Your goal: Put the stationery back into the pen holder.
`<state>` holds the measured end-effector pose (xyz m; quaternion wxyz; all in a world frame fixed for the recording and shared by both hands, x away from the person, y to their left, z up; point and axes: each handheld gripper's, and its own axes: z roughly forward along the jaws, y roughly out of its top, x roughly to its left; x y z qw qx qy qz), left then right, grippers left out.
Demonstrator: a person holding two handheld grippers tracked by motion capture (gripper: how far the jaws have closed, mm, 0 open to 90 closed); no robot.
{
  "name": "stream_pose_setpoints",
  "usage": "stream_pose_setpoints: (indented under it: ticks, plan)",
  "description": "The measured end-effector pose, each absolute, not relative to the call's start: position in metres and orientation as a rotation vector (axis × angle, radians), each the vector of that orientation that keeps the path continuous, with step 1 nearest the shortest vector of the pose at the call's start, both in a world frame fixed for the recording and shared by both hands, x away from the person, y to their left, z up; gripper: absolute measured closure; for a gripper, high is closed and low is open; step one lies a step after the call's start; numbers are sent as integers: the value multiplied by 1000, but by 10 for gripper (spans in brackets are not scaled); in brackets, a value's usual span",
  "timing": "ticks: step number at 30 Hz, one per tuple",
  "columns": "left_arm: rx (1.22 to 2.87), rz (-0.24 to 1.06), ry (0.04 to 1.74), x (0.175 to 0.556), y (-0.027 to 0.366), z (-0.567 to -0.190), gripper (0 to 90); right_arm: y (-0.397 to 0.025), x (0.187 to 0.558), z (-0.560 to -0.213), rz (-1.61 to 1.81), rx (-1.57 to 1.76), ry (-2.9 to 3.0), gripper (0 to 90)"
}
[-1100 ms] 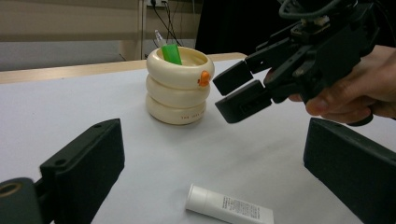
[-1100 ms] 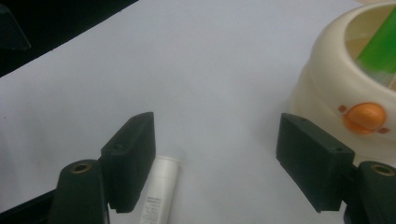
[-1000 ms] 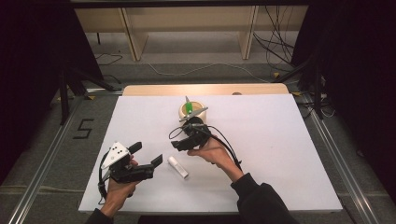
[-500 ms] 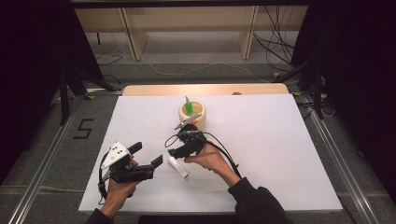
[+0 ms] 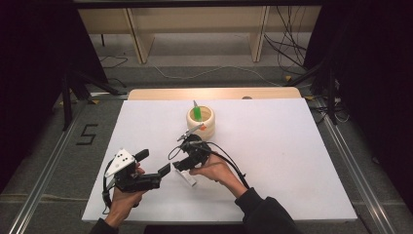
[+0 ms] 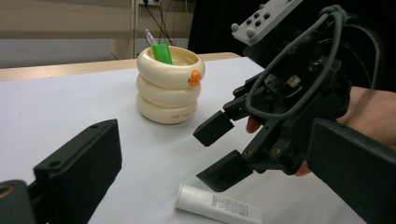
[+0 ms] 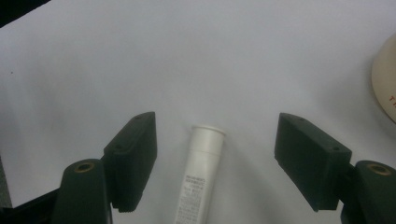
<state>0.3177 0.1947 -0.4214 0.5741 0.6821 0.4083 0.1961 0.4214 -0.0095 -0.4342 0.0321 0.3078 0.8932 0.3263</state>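
The small white plastic tube lies flat on the white counter between the released right tongs, looks light and a little slippery, so grasp its middle; the left tongs are released nearby.

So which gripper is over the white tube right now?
The right gripper, jaws open either side of the white tube; the left gripper sits beside it.
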Motion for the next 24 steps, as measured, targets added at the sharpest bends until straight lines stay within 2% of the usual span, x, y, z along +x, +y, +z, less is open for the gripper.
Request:
stream_pose_setpoints:
  ticks: [24]
  plan:
    - [1626,446,941,314,193,-421,19,3,417,-448,873,911,2831,355]
